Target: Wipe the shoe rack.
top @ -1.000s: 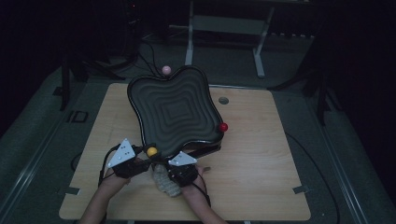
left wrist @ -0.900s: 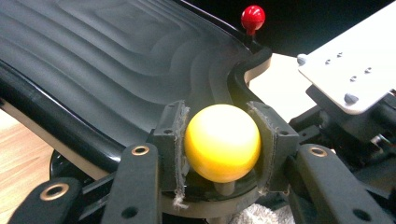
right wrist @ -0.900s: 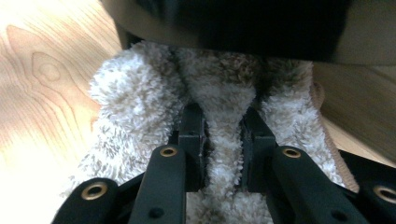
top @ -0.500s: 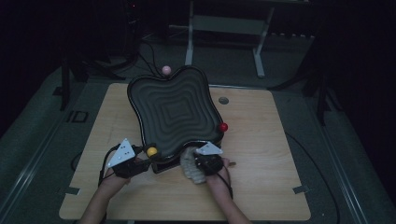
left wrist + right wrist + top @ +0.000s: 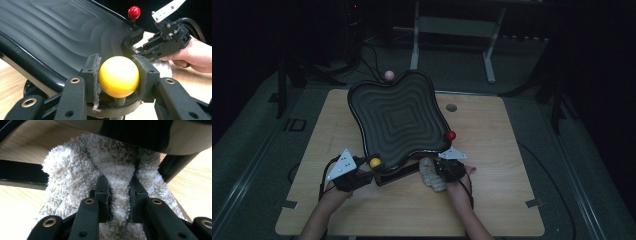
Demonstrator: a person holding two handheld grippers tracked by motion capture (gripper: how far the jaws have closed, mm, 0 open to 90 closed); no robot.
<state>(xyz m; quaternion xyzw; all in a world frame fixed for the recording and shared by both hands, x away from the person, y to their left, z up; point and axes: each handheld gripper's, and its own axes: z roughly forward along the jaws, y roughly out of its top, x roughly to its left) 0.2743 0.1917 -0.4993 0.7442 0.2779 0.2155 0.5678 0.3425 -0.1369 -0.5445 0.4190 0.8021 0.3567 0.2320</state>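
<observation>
On the left, the left tool [image 5: 119, 77] has its jaws pinched on the yellow ball [image 5: 119, 76], a knob on a short stem at the tray's near-left corner; in the high view the ball [image 5: 375, 162] sits just past that tool [image 5: 362, 176], on the tray rim. The left hand holds in the same place as a second ago.

The tray [image 5: 399, 120] is a black, rippled, wavy-edged dish, tilted up on a stand over the wooden worktop [image 5: 502, 150]. Its long axis runs from the near edge away from the person. A red ball [image 5: 451, 135] stands at its right edge and a pink ball [image 5: 389, 74] at the far edge.

On the right, the right tool [image 5: 119, 200] has its jaws pressed tight on a fold of fluffy cloth [image 5: 82, 170], which bulges out on both sides. The cloth [image 5: 432, 175] lies at the tray's near-right corner, pushed against the rim and underside. So the tray's edge lies straight ahead of the cloth and just above it, and the right hand [image 5: 457, 172] is the nearer one for wiping that corner.

A second ago the cloth and right tool sat near the middle of the near edge, close to the left tool; they have since slid right along that edge to the corner below the red ball. The tray and its balls have not shifted.
</observation>
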